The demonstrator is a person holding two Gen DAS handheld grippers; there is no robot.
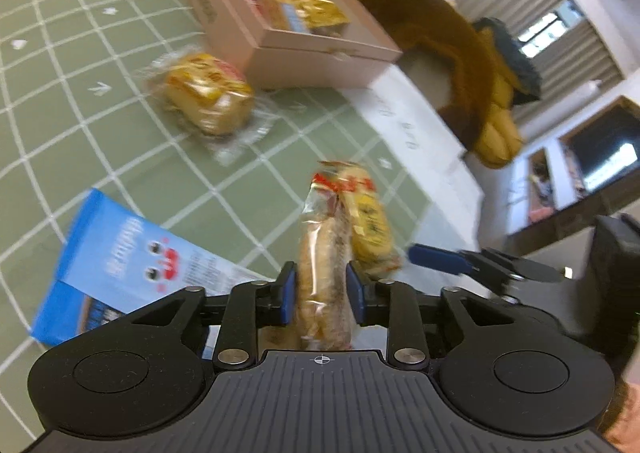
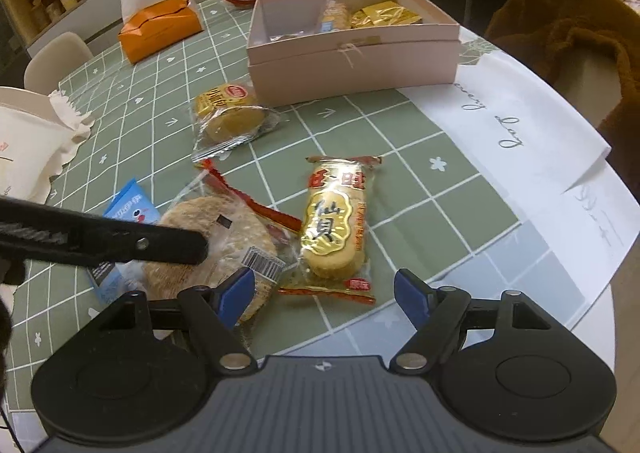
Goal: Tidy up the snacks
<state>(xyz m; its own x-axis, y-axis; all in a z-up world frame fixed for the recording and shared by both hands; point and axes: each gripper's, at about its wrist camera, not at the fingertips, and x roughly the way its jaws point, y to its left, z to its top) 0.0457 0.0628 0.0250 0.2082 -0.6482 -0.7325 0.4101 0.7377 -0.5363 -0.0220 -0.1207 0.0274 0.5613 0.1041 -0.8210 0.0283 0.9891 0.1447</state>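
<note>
The left gripper (image 1: pixel 320 295) is clamped on a round cracker pack (image 1: pixel 324 273), seemingly picking it up for the box (image 2: pixel 352 49). Next, I judge, it must carry the pack up over the box rim and let go inside. The right gripper (image 2: pixel 324 293) stands apart over a yellow cracker pack (image 2: pixel 334 225), well short of the box. A third pack (image 2: pixel 230 119) lies just before the box. All rest on a green checked cloth (image 2: pixel 420 197); chairs and shelves stand beyond the box.
</note>
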